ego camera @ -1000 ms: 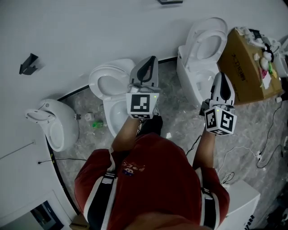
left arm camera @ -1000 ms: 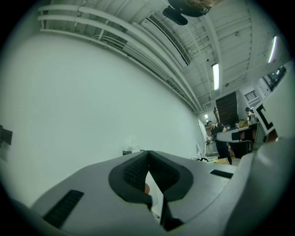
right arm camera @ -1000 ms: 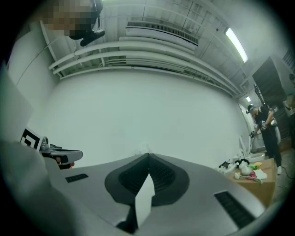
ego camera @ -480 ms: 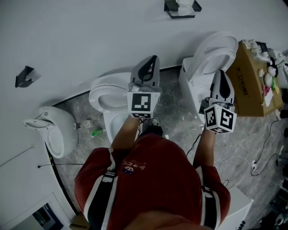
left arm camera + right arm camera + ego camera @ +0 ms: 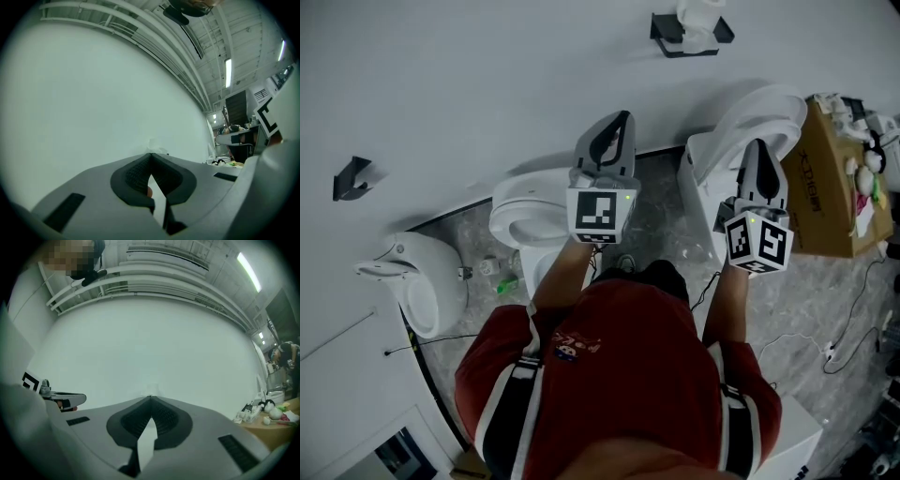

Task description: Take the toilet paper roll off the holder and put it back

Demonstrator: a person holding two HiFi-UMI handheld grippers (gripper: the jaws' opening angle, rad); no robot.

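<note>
White wall (image 5: pixel 487 75): white toilet paper roll (image 5: pixel 699 11) on black holder (image 5: pixel 673 45), cropped above, axis indistinct; below holder, left gripper (image 5: pixel 617 127), right gripper (image 5: pixel 761 155), both pressed together, empty.

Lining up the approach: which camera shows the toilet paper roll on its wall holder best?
The head view: the toilet paper roll sits on the dark holder, at the picture's top edge. Both gripper views show only a faint pale smudge above their jaw tips, too dim to identify.
</note>
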